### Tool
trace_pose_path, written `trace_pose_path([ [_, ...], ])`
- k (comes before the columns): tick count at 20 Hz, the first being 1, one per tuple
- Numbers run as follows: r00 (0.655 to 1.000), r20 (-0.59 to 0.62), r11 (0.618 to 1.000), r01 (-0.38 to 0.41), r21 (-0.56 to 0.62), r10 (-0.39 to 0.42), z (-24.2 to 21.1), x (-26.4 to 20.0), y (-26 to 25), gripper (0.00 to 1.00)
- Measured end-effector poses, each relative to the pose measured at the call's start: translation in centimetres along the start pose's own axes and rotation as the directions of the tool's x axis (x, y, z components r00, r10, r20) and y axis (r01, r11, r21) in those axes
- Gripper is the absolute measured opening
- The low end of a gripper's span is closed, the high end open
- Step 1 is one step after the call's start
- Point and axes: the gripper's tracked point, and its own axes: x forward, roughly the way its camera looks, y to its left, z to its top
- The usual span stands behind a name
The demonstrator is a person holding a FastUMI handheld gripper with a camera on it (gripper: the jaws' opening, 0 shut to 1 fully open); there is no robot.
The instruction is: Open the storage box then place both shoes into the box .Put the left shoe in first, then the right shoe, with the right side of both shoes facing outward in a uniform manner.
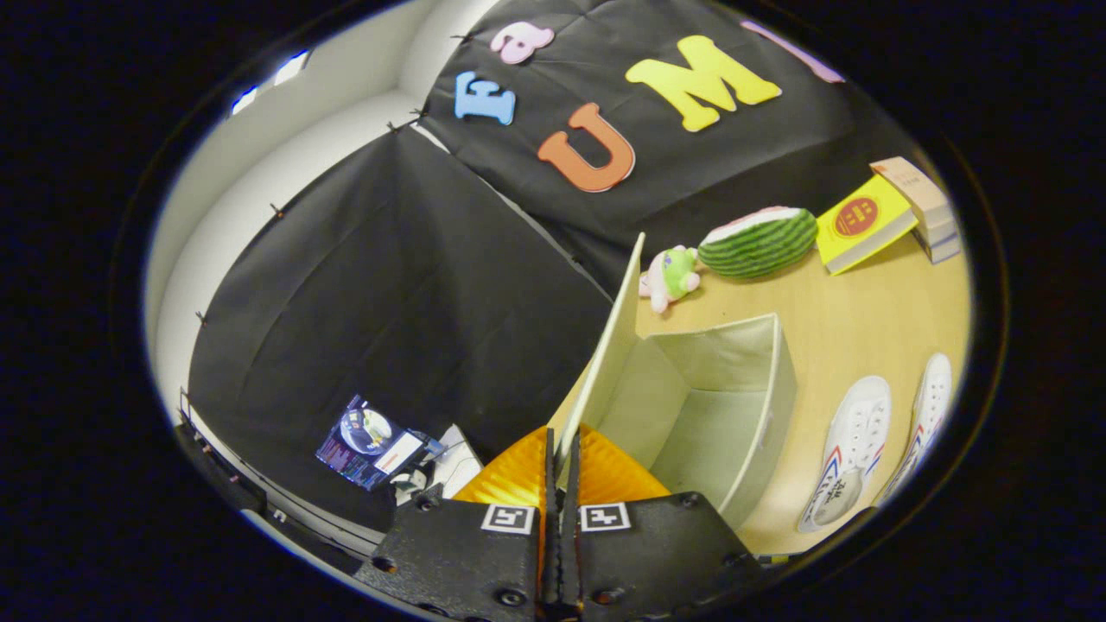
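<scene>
My gripper [560,462] is shut on the edge of the storage box lid [612,345], which stands lifted up on edge ahead of the fingers. The pale fabric storage box [760,406] lies open just beyond the fingers, its inside bare. Two white shoes rest on the wooden table to the right of the box: one shoe [851,449] nearer the box, the other shoe [924,415] beside it, farther out. Both have red and blue stripes on the side.
Behind the box lie a small pink and green plush toy [670,276], a watermelon-shaped cushion [759,242], a yellow book [864,225] and stacked books [929,207]. The wooden table [855,320] runs up to the black cloth wall. A lit screen [371,445] sits lower left, off the table.
</scene>
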Motion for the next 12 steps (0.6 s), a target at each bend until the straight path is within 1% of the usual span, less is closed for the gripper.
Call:
trace_pose_path([
  [2,1.000,-0.022,0.999,-0.002,-0.034,0.001,0.3,1.4,2.1,0.06],
  [6,0.998,-0.056,0.993,0.020,-0.116,-0.026,0.3,4.2,4.8,0.06],
  [8,0.997,-0.061,0.984,0.036,-0.173,-0.047,0.1,5.4,5.9,0.09],
  [10,0.995,-0.064,0.971,0.064,-0.230,-0.081,-0.1,6.4,6.6,0.16],
  [12,0.992,-0.048,0.952,0.098,-0.289,-0.117,0.1,7.2,7.1,0.21],
])
